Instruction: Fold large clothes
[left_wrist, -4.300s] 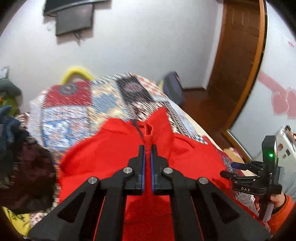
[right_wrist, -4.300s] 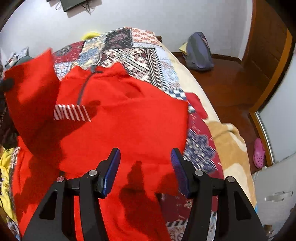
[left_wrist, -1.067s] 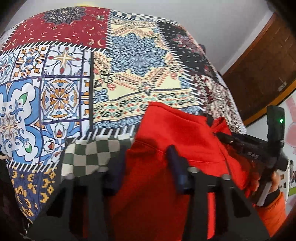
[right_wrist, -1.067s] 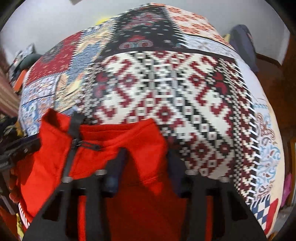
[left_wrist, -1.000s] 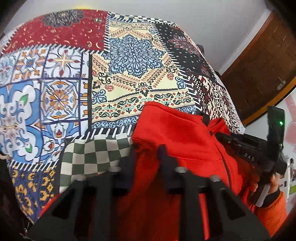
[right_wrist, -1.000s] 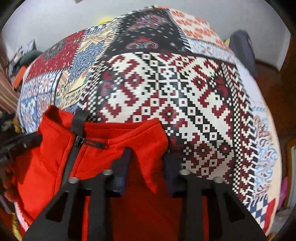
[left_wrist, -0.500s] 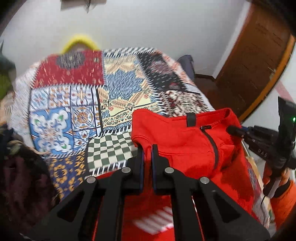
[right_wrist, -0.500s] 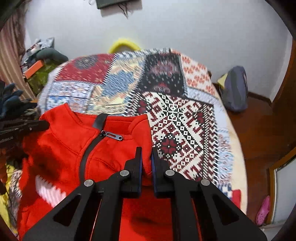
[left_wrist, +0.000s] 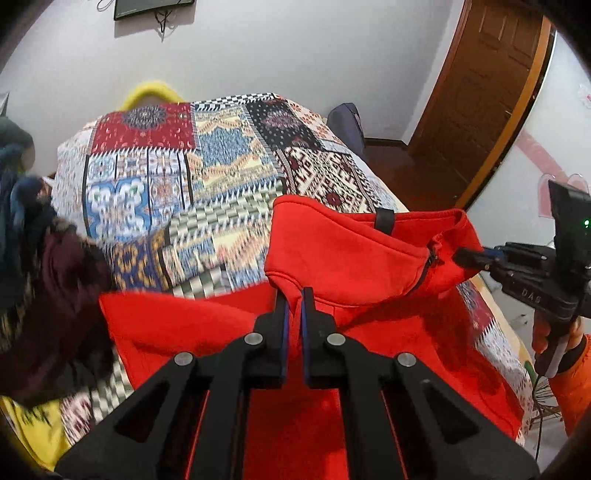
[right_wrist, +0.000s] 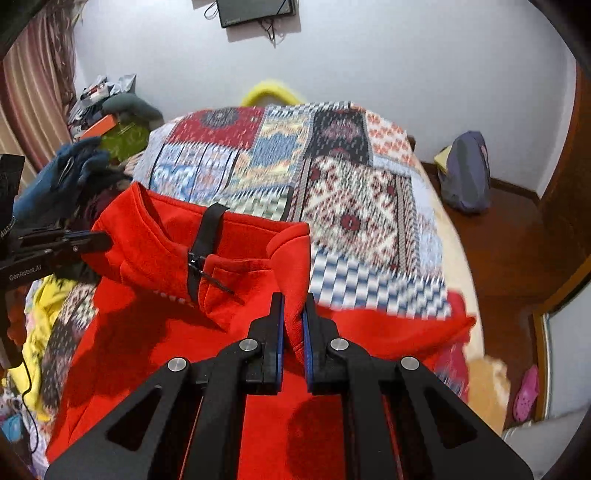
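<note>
A large red zip-neck sweater (left_wrist: 343, 254) (right_wrist: 166, 240) lies on a patchwork bedspread, its collar end lifted off the bed. My left gripper (left_wrist: 293, 295) is shut on the left shoulder by the collar. My right gripper (right_wrist: 292, 301) is shut on the right shoulder edge. The black zipper (right_wrist: 195, 266) and collar hang between the two grips. The right gripper also shows at the right of the left wrist view (left_wrist: 476, 256), and the left gripper at the left of the right wrist view (right_wrist: 88, 240). The sweater's lower body stays spread on the bed under both tools.
The patchwork bedspread (left_wrist: 177, 173) (right_wrist: 354, 206) reaches to the far wall. Dark clothes (left_wrist: 44, 288) pile at the bed's left; blue and yellow clothes (right_wrist: 62, 173) sit there too. A grey backpack (right_wrist: 467, 173) stands on the wooden floor. A wooden door (left_wrist: 480, 92) is at right.
Both grippers closed on the sweater's shoulders and rose, pulling back toward the near side. The collar end came up off the bedspread and more of the bed shows behind it.
</note>
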